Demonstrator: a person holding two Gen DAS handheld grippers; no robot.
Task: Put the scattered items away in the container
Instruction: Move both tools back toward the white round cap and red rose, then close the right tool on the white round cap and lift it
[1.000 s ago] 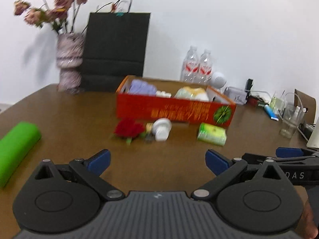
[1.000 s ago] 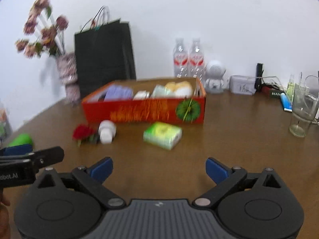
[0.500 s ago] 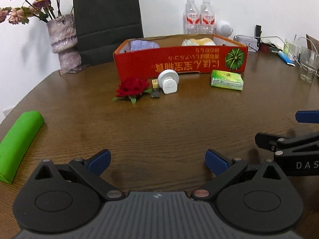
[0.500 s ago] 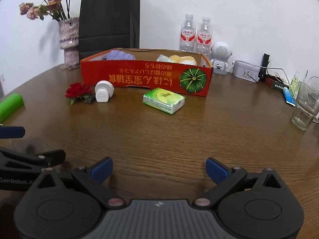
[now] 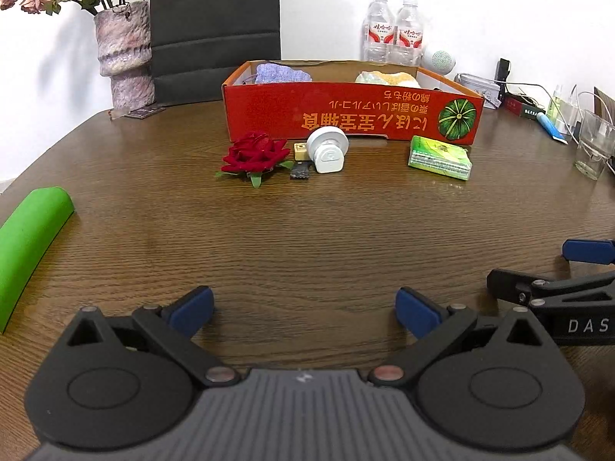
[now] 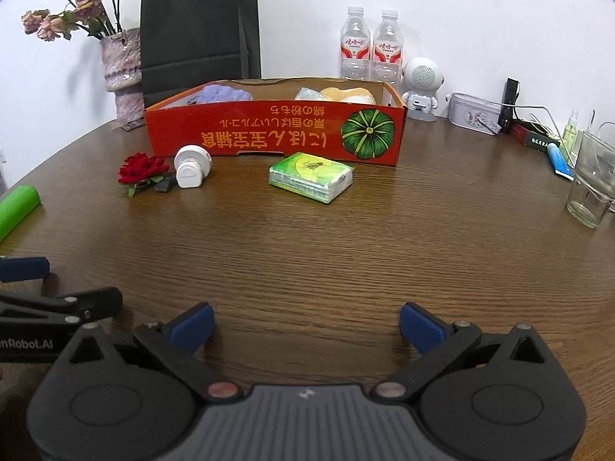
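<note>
Left claw (image 5: pixel 303 309) and right claw (image 6: pixel 305 324) side by side, low over the table (image 6: pixel 346 253), both wide, empty.

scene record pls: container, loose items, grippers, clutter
container: red box, open top, cloths inside
loose items: rose, white gadget, small dark piece, green tissue pack, all on table in front of box
left gripper: open, empty, low over table
right gripper: open, empty, low over table
clutter: vase, black bag, two bottles, glass, green roll
</note>
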